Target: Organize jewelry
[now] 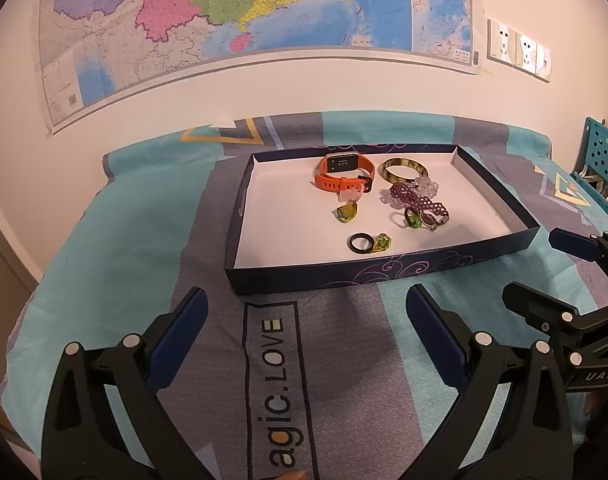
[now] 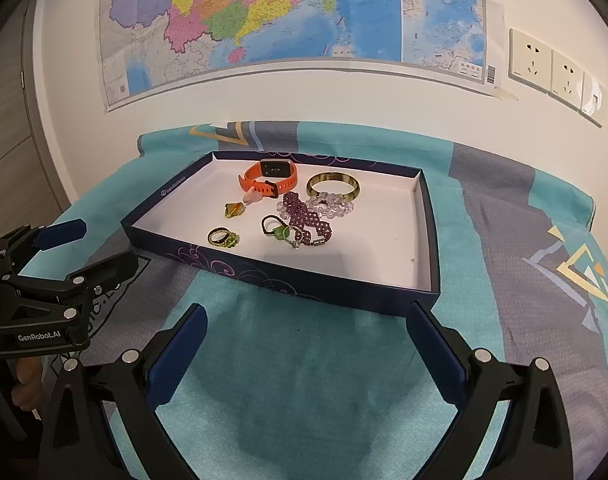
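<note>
A shallow dark-blue box lid (image 1: 384,270) (image 2: 288,276) with a white inside lies on the cloth. In it are an orange watch (image 1: 344,172) (image 2: 270,178), an olive bangle (image 1: 404,170) (image 2: 333,186), a purple bead bracelet (image 1: 418,202) (image 2: 308,218), clear beads (image 2: 332,206), a green ring (image 1: 413,218) (image 2: 280,232), a ring with a green stone (image 1: 370,243) (image 2: 223,237) and an amber pendant (image 1: 347,212) (image 2: 234,209). My left gripper (image 1: 306,312) is open and empty, short of the lid. My right gripper (image 2: 304,330) is open and empty at the lid's near edge.
A teal and grey patterned cloth (image 1: 272,380) (image 2: 524,320) covers the table. A wall with a map (image 1: 244,8) and sockets (image 2: 544,64) stands behind. A teal perforated basket (image 1: 602,152) sits at the far right. Each gripper shows in the other's view (image 1: 564,280) (image 2: 64,256).
</note>
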